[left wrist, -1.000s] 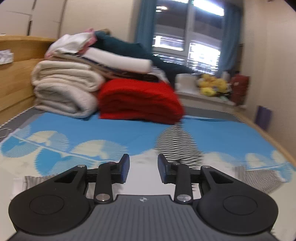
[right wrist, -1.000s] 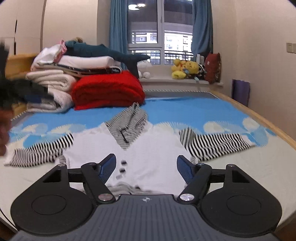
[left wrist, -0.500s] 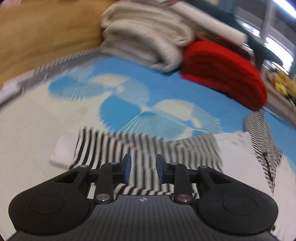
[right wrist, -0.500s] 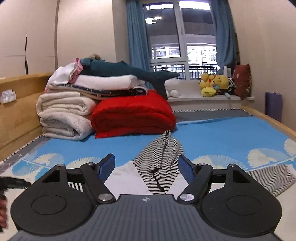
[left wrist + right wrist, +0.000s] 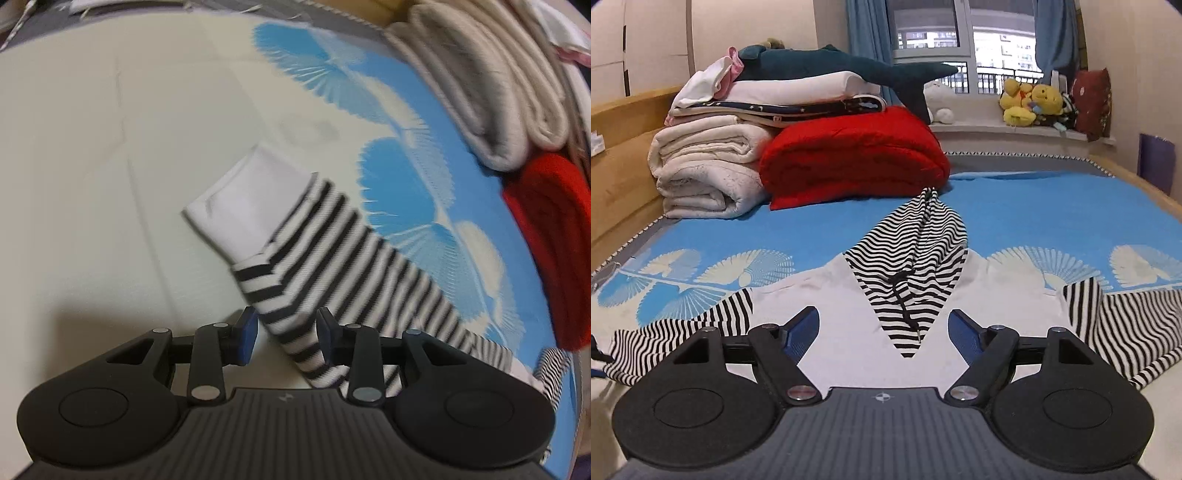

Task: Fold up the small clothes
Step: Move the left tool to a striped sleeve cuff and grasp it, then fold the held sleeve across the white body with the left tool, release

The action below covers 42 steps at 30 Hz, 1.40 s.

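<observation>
A small white hooded top (image 5: pixel 849 295) with black-and-white striped sleeves and hood (image 5: pixel 916 258) lies flat on the bed. In the left wrist view its left striped sleeve (image 5: pixel 332 251) with a white cuff (image 5: pixel 251 199) runs toward me. My left gripper (image 5: pixel 286 332) is open low over that sleeve, its jaws on either side of the sleeve's lower edge. My right gripper (image 5: pixel 884 332) is open wide above the top's white chest, just below the hood. The right sleeve (image 5: pixel 1123 325) lies to its right.
A blue and cream patterned bed cover (image 5: pixel 1052 206) lies under the top. A red blanket (image 5: pixel 849 155) and cream blankets (image 5: pixel 705 170) are stacked at the back left, with a plush shark (image 5: pixel 849 70) on top. Plush toys (image 5: pixel 1034 99) sit on the windowsill. A wooden frame edges the bed.
My left gripper has swung down and left onto the left sleeve, and its jaws have opened a little wider around the sleeve edge. My right gripper has lowered slightly over the chest, still open.
</observation>
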Available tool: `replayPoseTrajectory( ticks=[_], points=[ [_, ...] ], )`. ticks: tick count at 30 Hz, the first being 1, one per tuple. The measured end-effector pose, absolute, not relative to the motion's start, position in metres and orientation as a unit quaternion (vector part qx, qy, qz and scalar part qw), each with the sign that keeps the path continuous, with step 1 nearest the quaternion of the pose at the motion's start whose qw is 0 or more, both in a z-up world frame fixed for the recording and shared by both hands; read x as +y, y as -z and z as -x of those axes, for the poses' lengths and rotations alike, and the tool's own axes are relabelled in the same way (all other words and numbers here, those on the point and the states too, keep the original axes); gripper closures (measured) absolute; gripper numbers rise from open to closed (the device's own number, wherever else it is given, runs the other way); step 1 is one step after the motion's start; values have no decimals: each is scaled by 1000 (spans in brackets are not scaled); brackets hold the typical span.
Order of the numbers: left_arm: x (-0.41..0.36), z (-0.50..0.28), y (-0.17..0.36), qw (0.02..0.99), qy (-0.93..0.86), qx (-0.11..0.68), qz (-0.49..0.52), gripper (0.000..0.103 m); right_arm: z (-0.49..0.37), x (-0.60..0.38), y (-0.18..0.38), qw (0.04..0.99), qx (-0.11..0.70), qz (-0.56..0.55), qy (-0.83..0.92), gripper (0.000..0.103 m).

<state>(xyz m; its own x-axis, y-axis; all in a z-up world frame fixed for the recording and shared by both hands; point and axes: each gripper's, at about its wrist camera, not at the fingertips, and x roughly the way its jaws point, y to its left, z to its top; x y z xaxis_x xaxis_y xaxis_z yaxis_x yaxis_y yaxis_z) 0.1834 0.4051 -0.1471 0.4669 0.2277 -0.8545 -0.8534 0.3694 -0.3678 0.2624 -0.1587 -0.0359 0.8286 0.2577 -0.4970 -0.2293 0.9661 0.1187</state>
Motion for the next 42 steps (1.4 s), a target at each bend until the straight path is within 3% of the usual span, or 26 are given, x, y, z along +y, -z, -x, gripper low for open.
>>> replayPoseTrajectory(
  ticks=[4,5,7,12,16,18,21,23,25,27,36,42],
  points=[
    [408,-186,151,734,-377,359,436,66,-272,-174,39,954,272,-47,-121,38],
    [407,-188,150,735,-380,359,432,73,-275,-177,40,953,275,-50,-116,40],
    [398,-192,139,746,-394,350,408,100,-281,-183,42,951,283,-55,-109,45],
    [332,-227,74,845,-369,279,268,101,-290,-204,48,943,308,-86,-89,57],
    [224,-252,22,933,-210,211,203,102,-296,-224,54,932,335,-122,-73,71],
    [165,-258,11,956,-120,195,181,102,-299,-235,59,927,346,-136,-59,73],
    [77,-267,14,965,30,213,147,101,-302,-250,69,917,363,-162,-31,73],
    [34,-277,27,934,146,290,149,92,-304,-259,76,909,375,-181,-17,73],
    [11,-277,38,915,199,330,123,91,-305,-265,82,902,385,-198,-5,71],
    [9,-273,40,927,172,323,84,90,-308,-272,90,892,396,-217,6,71],
    [118,-319,77,885,-74,422,181,90,-326,-279,123,838,455,-300,33,71],
    [150,-326,89,857,-107,457,214,90,-335,-292,155,797,479,-357,91,71]
  ],
)
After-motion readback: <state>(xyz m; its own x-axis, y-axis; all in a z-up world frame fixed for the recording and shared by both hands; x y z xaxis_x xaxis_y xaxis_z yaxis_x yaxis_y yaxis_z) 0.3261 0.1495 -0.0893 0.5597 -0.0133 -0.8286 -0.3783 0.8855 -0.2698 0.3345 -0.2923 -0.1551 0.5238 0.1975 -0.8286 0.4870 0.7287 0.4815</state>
